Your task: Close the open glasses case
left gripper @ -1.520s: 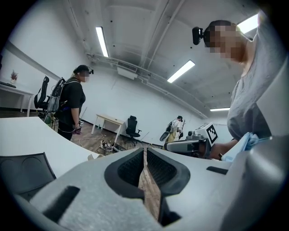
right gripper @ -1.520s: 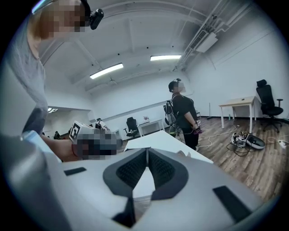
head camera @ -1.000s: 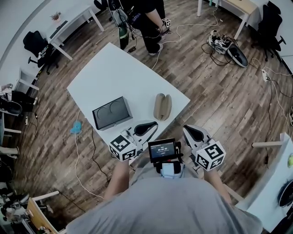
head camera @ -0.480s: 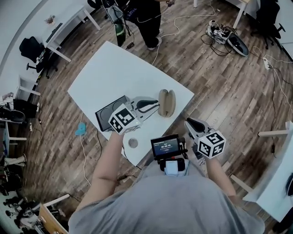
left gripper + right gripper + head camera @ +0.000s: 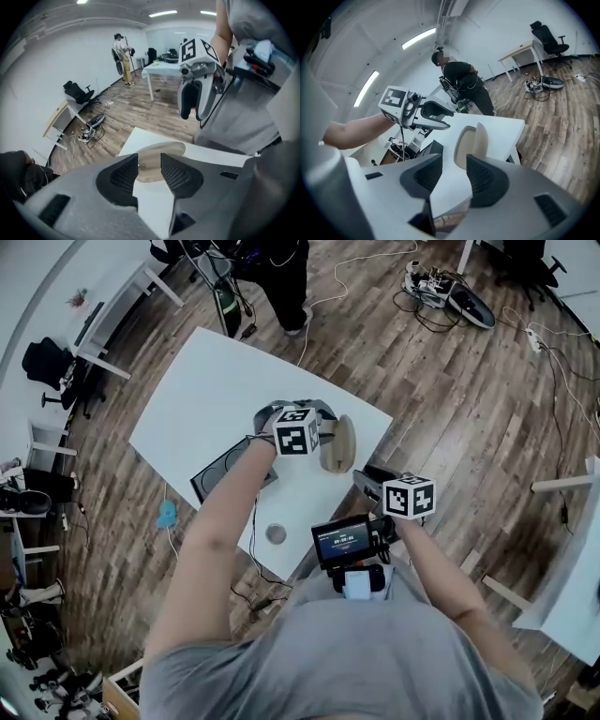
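The tan glasses case (image 5: 339, 444) lies open on the white table (image 5: 216, 381) near its right edge, with its lid raised beside the tray half (image 5: 471, 138). My left gripper (image 5: 319, 418) hangs just over the case's left side and points steeply down. Its jaws (image 5: 149, 171) are opening with nothing between them, and the case (image 5: 157, 157) shows beyond the tips. My right gripper (image 5: 368, 480) is at the table's near right corner, short of the case. Its jaws (image 5: 453, 174) are opening and hold nothing.
A black box (image 5: 217, 476) lies on the table left of the case, and a small round object (image 5: 276, 533) sits near the front edge. A person (image 5: 278, 268) stands at the table's far end. Cables and gear (image 5: 441, 292) lie on the wood floor.
Both grippers have moved forward and down from in front of my body. The left one crossed the table's front part to the case; the right one came up to the table's corner.
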`<state>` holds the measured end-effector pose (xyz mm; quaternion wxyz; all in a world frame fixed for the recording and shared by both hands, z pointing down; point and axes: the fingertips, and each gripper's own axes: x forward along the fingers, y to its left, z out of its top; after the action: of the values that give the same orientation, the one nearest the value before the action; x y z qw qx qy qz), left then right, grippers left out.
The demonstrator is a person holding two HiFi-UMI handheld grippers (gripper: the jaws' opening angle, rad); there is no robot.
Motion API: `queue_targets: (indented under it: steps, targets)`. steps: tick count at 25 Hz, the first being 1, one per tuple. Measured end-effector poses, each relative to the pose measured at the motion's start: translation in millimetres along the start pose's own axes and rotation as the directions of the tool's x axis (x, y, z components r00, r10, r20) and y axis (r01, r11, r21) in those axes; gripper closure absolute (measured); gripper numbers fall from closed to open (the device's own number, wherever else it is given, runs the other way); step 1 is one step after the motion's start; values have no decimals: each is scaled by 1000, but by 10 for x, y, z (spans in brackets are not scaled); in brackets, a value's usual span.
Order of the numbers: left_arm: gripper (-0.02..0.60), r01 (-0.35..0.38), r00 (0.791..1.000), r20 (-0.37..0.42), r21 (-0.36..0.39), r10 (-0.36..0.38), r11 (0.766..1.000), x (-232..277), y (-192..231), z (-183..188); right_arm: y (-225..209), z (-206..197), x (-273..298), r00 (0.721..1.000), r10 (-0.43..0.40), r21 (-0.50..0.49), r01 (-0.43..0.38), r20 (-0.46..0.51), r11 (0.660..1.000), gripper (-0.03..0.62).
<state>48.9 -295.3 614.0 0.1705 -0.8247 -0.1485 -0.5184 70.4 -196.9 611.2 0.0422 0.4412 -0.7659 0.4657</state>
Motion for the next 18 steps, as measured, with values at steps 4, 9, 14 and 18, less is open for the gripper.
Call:
queue_targets:
  steps: [4,9,14,18]
  targets:
    - [442,17,997,-79,106,-8,994,253,137,-158,-149,-89,222,997,-52,65,56,-65,996,461]
    - [442,51,992,-119,176,-30,983,494,257,-303,-312,-158,400,982,-131,96,144,-134,985,461]
    - [442,75,990,-132,220,-47,973,753,338,-292,-394,-159,496,969,-176,91,194,-175,977,461]
    - [442,90,990,-132,265,-56,960,872,349,-245,-379,-150,579,961,-188,61,204,-204,977,461]
